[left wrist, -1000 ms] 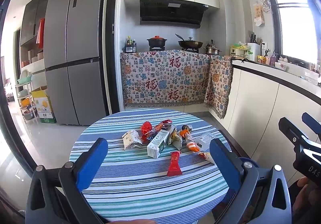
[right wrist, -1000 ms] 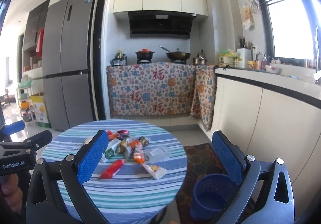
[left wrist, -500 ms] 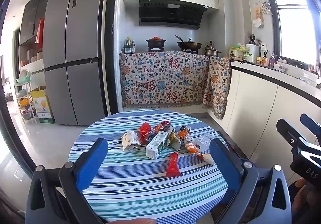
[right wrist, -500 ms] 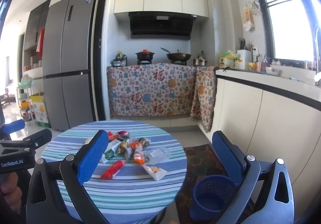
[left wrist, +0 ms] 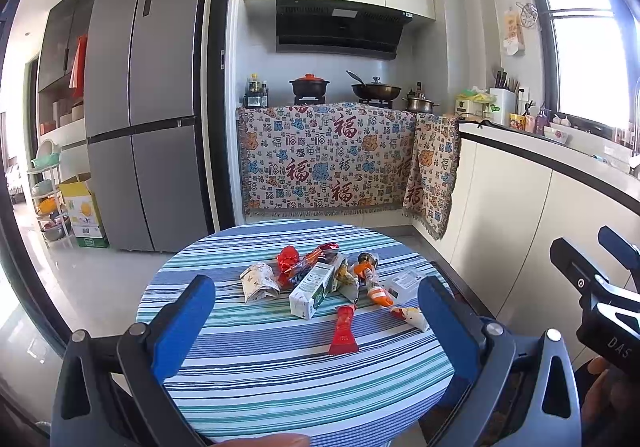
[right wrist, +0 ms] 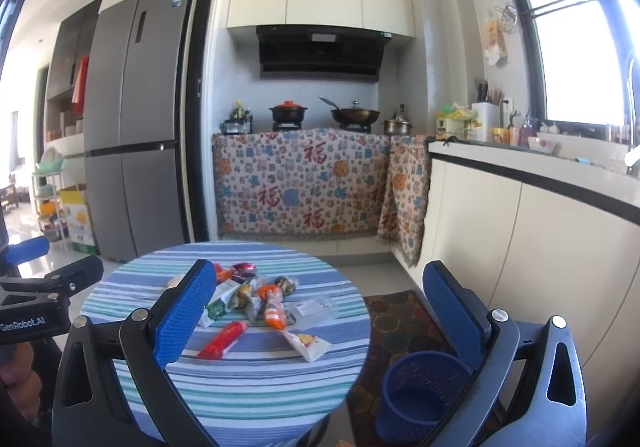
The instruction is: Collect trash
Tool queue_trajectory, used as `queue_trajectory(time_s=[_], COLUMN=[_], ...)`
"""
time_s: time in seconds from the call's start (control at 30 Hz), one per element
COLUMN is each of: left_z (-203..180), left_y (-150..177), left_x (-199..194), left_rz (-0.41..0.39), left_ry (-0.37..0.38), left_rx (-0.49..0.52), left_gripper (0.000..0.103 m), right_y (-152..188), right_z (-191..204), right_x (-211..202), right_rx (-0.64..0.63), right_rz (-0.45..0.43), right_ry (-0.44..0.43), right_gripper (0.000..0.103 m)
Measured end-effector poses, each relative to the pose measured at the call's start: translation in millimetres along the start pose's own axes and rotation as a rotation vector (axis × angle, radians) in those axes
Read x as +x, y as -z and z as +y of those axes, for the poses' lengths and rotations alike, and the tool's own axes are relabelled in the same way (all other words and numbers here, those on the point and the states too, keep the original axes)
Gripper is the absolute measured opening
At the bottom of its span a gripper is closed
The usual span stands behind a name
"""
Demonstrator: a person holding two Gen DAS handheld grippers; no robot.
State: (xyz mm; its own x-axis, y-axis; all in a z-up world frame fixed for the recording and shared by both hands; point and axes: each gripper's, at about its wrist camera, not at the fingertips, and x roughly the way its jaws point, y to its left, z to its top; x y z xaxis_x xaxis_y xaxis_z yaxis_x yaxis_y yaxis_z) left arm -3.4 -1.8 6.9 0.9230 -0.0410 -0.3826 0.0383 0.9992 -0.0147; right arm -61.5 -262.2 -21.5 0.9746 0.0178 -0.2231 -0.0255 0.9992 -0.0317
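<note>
Change: I am moving both tongs a little closer to the round table (left wrist: 248, 379).
Left tongs (left wrist: 310, 323): wide, holding nothing.
Right tongs (right wrist: 320, 311): wide, holding nothing.
Trash (left wrist: 332, 279): sitting mid-table; the blue bin (right wrist: 420, 395) is waiting by the table's right edge.
Meaning: nothing is picked up yet.

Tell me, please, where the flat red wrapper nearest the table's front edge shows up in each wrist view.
Left wrist: red wrapper, centre, just below the milk carton.
Right wrist: red wrapper, left of centre, beside the left finger.
Shared landmark: the white triangular packet lying right of it on the striped table.
</note>
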Motion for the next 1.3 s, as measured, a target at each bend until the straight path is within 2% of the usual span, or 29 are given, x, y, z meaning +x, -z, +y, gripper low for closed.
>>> queue_trajectory(time_s=[1.3], left_z=[-2.9], left_y=[4.4], left_x=[-0.1], left_rz=[0.01], left_ry=[0.005], left_rx=[0.013], left_gripper=[0.103], right_y=[2.7], right_z=[-2.0], right_x=[-1.3], right_rx=[-0.011], right_rz=[0.015], right_ry=[0.01], right_gripper=[0.103])
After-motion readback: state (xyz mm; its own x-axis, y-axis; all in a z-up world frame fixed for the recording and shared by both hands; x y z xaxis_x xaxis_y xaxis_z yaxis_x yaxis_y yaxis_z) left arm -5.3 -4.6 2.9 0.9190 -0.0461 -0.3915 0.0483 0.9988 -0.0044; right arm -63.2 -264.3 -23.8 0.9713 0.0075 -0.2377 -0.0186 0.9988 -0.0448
